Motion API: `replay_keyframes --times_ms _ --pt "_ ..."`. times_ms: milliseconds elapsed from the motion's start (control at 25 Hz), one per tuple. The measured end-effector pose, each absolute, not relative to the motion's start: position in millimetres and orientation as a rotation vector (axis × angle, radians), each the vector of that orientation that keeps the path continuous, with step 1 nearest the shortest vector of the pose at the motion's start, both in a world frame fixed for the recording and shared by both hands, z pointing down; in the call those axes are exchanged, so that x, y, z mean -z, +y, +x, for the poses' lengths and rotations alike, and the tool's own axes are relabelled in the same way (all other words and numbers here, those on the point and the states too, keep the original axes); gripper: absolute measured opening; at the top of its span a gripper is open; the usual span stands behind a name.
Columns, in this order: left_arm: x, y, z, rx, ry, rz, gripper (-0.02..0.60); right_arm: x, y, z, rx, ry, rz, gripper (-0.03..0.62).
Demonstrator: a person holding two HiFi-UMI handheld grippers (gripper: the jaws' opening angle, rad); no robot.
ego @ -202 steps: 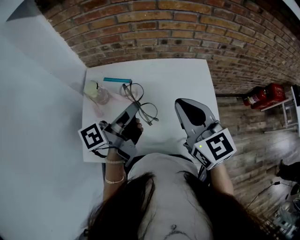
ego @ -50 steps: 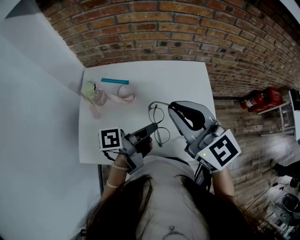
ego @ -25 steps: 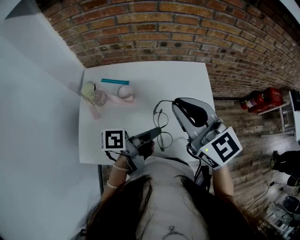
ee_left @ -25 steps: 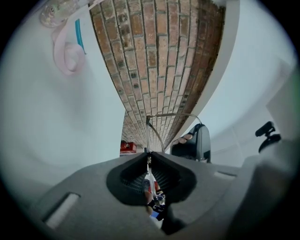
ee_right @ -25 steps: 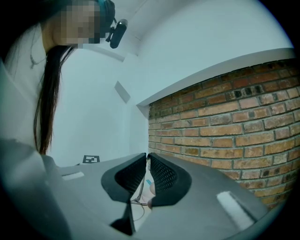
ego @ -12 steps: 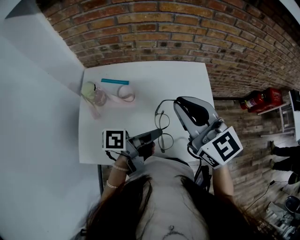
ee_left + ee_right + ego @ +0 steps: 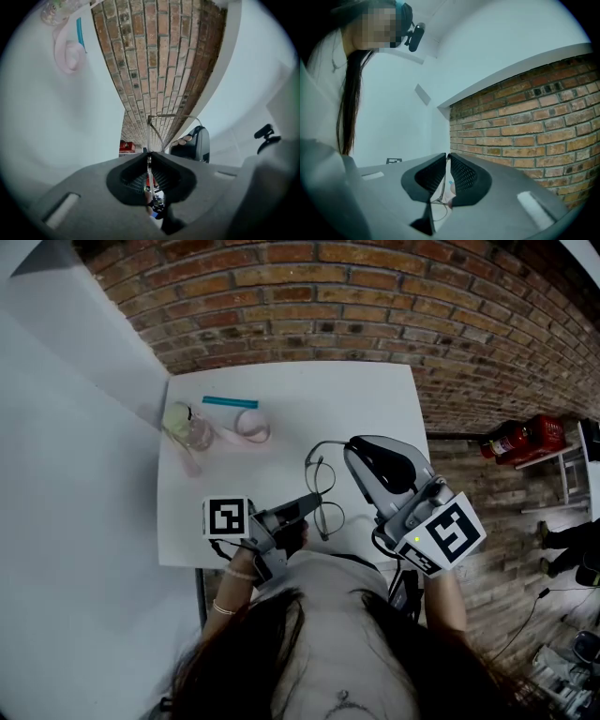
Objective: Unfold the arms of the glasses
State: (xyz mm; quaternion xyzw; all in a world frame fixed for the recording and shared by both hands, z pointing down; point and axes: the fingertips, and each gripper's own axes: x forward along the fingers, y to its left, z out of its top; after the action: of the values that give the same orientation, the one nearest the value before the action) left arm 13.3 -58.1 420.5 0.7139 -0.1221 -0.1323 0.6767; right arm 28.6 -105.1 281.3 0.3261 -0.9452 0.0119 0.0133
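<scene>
**Item: glasses (image 7: 323, 493).** Thin wire frame with round lenses. They are held over the near right part of the white table (image 7: 375, 390), apparently lifted clear of it. One arm arcs from the far lens toward the right. The state of the other arm cannot be made out.

**Left gripper (image 7: 314, 504).** It comes in from the near left. Its own view shows the jaws pressed together on a thin wire of the glasses (image 7: 149, 140), which runs up to a corner and then bends off to the right.

**Right gripper (image 7: 350, 449).** It stands just right of the glasses. Its own view shows the jaws all but closed at the tip (image 7: 447, 158), with a fine wire of the glasses (image 7: 439, 192) pinched between them. This is judged to be the arm.

**Other contents, far left of table, well apart from the work.**
- Small clear bottle (image 7: 190, 426).
- Teal stick (image 7: 230, 402).
- Pink band (image 7: 251, 427).

**Backdrop.** Brick wall (image 7: 375, 296).

**Hazards, as judged.**
- The wire is thin and smooth, so it may slide out of either pinch if the grippers draw apart, and the glasses would drop to the table.
- Swinging the arm past its hinge stop, or out of the hinge's plane, may bend the arm or twist the frame.
- A hard squeeze at the rim may stress a lens.
</scene>
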Motion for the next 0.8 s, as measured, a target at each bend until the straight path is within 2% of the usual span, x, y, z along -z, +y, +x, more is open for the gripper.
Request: replay_keyframes --times_ms 800 --pt "-423.9 -63.7 7.4 0.316 -0.306 1.608 0.021 -274.4 -102.1 33.3 -0.032 -2.965 1.022 0.040"
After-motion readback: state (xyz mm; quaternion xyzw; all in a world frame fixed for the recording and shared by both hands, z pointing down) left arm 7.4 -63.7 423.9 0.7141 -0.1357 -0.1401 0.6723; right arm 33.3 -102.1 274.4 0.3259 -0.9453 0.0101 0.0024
